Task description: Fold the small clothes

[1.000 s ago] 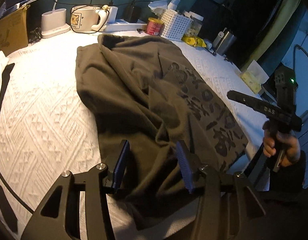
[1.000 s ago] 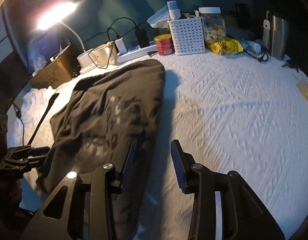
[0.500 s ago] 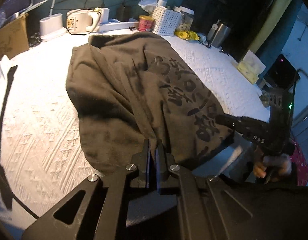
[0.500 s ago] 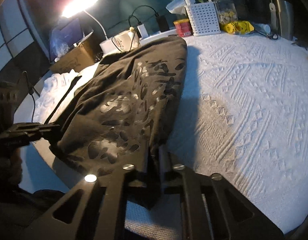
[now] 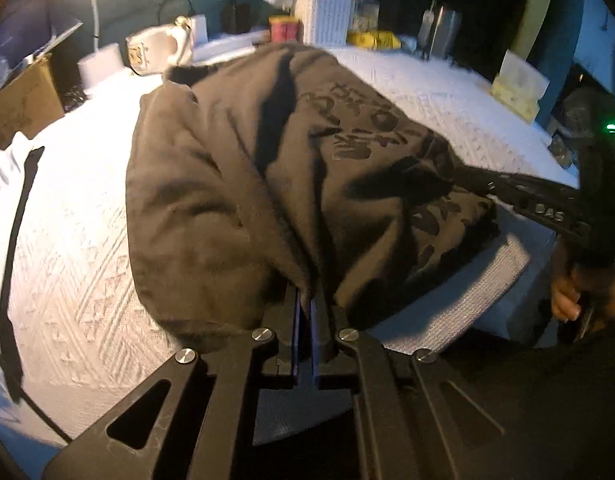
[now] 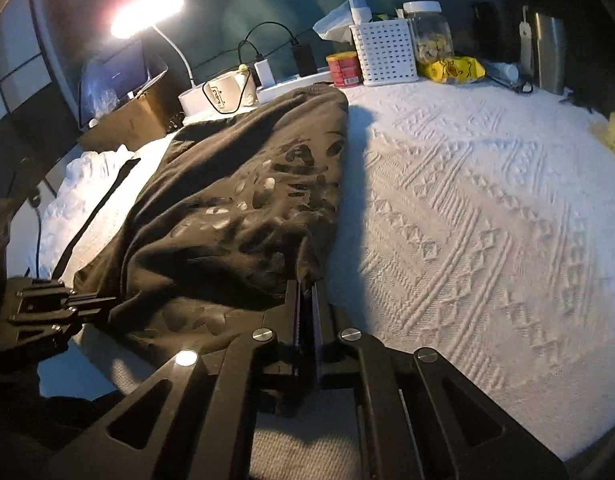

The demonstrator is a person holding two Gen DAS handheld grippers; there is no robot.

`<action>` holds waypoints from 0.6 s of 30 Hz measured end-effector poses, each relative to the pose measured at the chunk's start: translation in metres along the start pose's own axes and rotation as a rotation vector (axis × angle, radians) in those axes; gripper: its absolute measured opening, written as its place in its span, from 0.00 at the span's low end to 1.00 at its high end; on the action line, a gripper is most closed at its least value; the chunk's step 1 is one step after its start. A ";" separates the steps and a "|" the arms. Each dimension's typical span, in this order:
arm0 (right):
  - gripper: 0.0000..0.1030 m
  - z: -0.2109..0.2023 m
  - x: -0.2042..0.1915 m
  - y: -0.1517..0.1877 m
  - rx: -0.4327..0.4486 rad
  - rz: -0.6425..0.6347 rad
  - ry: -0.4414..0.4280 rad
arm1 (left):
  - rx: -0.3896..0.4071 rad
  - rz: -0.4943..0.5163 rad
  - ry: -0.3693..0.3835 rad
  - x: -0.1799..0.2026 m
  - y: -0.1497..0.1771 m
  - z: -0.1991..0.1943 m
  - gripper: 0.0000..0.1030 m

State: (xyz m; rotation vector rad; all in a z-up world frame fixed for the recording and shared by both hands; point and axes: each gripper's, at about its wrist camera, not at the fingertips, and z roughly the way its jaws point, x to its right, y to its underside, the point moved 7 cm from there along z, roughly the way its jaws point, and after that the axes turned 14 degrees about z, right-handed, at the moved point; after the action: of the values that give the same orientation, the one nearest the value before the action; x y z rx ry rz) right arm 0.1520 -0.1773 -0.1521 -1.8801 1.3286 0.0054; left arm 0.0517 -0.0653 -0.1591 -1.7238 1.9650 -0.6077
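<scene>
A dark olive T-shirt point(image 5: 235, 184) with a black print lies lengthwise on the white textured bedcover point(image 5: 67, 248). My left gripper point(image 5: 305, 300) is shut on the shirt's near hem at its left part. My right gripper point(image 6: 306, 292) is shut on the same hem at the right corner; the shirt point(image 6: 235, 216) stretches away from it. The right gripper also shows in the left wrist view point(image 5: 439, 172), pinching the printed edge. The left gripper shows at the left edge of the right wrist view point(image 6: 87, 304). The near hem is lifted off the cover.
Along the far edge stand a lit desk lamp point(image 6: 147, 12), a mug point(image 6: 227, 92), a power strip point(image 6: 291, 80), a red tin point(image 6: 343, 68), a white basket point(image 6: 387, 52), a jar point(image 6: 429, 32) and a steel flask point(image 6: 547, 52). A cardboard box point(image 5: 19, 100) sits far left.
Both grippers went from open to shut on the shirt's near hem. They have since lifted the hem, and the cloth now bunches up toward the far side.
</scene>
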 end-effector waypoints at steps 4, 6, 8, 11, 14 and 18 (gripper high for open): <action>0.06 -0.001 -0.002 0.006 0.040 -0.014 -0.007 | 0.004 -0.142 0.042 -0.011 0.007 -0.006 0.03; 0.05 -0.004 -0.002 0.008 0.044 -0.012 -0.016 | 0.001 -0.105 0.022 -0.007 0.008 -0.009 0.03; 0.05 -0.006 -0.001 0.011 0.040 0.000 -0.026 | -0.004 -0.132 0.033 -0.009 0.010 -0.012 0.02; 0.05 -0.010 0.001 0.016 0.034 -0.012 -0.013 | -0.002 -0.116 0.039 -0.005 0.013 -0.014 0.02; 0.05 -0.016 0.005 0.021 0.024 0.002 -0.008 | 0.002 -0.105 0.050 -0.003 0.019 -0.017 0.02; 0.05 -0.024 0.009 0.027 0.022 0.021 0.007 | 0.015 -0.100 0.059 -0.004 0.023 -0.020 0.02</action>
State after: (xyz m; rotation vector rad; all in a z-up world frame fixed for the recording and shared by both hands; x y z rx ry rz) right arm 0.1246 -0.2019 -0.1565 -1.8500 1.3476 -0.0049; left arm 0.0219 -0.0579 -0.1573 -1.8229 1.9172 -0.7140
